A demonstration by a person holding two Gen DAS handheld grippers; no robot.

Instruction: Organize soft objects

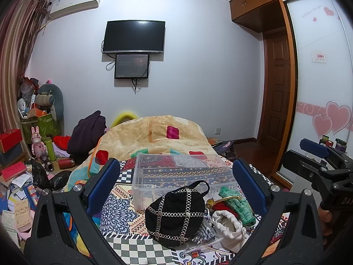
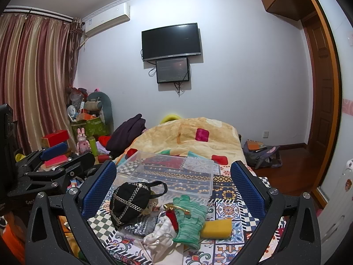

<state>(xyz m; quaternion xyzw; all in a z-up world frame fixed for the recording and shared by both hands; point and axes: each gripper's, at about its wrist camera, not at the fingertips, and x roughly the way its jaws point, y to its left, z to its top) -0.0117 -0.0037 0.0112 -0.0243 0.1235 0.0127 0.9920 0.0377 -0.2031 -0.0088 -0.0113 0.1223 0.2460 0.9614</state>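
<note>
A pile of soft things lies on the patterned bed cover: a black cap with chain trim (image 1: 175,212) (image 2: 129,203), a green knit glove (image 1: 239,205) (image 2: 190,216), a white drawstring pouch (image 1: 230,226) (image 2: 160,235), a red cloth piece (image 2: 171,218), a grey sparkly pouch (image 2: 140,226) and a yellow sponge (image 2: 217,225). A clear plastic box (image 1: 176,165) (image 2: 176,167) stands empty just behind them. My left gripper (image 1: 174,185) is open above the cap. My right gripper (image 2: 174,187) is open above the pile. Both are empty.
A beige blanket (image 1: 158,132) covers the far half of the bed. Clutter, boxes and plush toys (image 1: 47,101) fill the floor at left. A backpack (image 2: 262,154) lies on the wooden floor at right, near the wardrobe (image 1: 320,66).
</note>
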